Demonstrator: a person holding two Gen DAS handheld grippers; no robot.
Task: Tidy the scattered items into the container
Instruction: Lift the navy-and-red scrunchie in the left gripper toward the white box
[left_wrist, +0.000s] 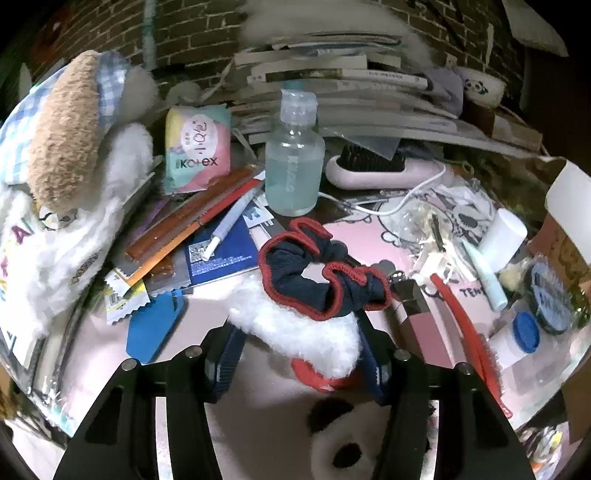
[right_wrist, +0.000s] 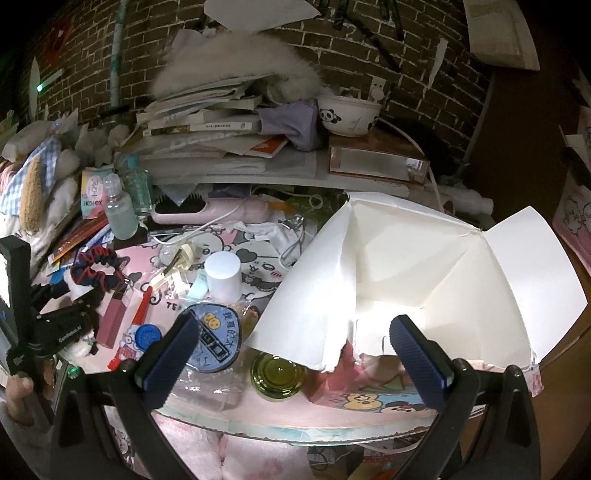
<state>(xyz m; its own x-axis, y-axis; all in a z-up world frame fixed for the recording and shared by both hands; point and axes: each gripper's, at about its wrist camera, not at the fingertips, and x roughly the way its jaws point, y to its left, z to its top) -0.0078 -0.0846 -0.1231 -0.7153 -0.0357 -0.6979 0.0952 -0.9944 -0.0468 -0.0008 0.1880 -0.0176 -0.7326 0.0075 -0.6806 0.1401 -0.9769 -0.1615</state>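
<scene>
My left gripper (left_wrist: 299, 356) sits low over the pink mat, shut on a white fluffy plush (left_wrist: 295, 325) with a red band; a panda-like face shows beneath it. Just beyond its fingertips lies a navy scrunchie (left_wrist: 325, 273) with red trim. In the right wrist view that scrunchie (right_wrist: 98, 267) is at the left, next to the left gripper (right_wrist: 70, 295) and the hand holding it. The white open box (right_wrist: 406, 266) stands at the right with its flaps spread. My right gripper (right_wrist: 295, 358) hangs open at the table's front edge, nothing between its fingers.
A clear bottle (left_wrist: 293, 166), Kotex pack (left_wrist: 197, 147), pink hairbrush (left_wrist: 376, 166) and pens crowd the back. A pink lipstick tube (right_wrist: 112, 314), white cylinder (right_wrist: 222, 277), round badge (right_wrist: 216, 332) and green glass jar (right_wrist: 279, 373) lie before the box. Stacked books (right_wrist: 207, 122) line the rear.
</scene>
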